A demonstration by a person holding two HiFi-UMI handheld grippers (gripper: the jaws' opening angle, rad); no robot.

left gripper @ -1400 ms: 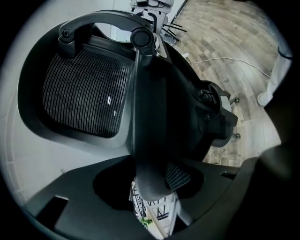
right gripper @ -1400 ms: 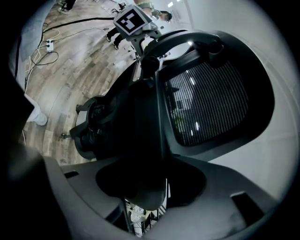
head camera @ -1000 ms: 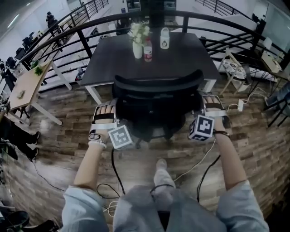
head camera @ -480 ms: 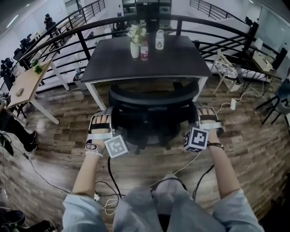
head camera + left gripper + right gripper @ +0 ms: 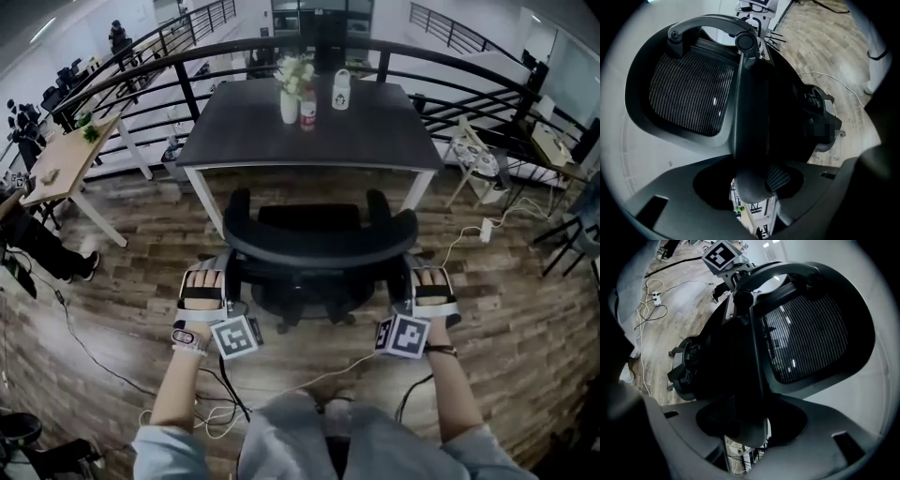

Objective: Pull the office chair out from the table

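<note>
The black office chair (image 5: 319,239) stands on the wooden floor a little in front of the dark table (image 5: 281,141), its seat out from under the top. My left gripper (image 5: 228,284) is shut on the left edge of the curved backrest, and my right gripper (image 5: 410,284) is shut on the right edge. In the left gripper view the backrest frame (image 5: 749,117) runs down between the jaws of the left gripper (image 5: 751,187), with the mesh (image 5: 689,93) to its left. The right gripper view mirrors this: the frame (image 5: 757,357) sits in the right gripper (image 5: 745,427).
On the table's far side stand a vase of flowers (image 5: 289,94), a red bottle (image 5: 307,110) and a white bottle (image 5: 340,89). A curved black railing (image 5: 141,66) runs behind. Cables (image 5: 309,375) lie on the floor near my legs. A light wooden desk (image 5: 66,159) stands left.
The chair has rolled back from the table towards me, with both grippers holding its backrest. Its seat, earlier under the tabletop, now shows in front of the table.
</note>
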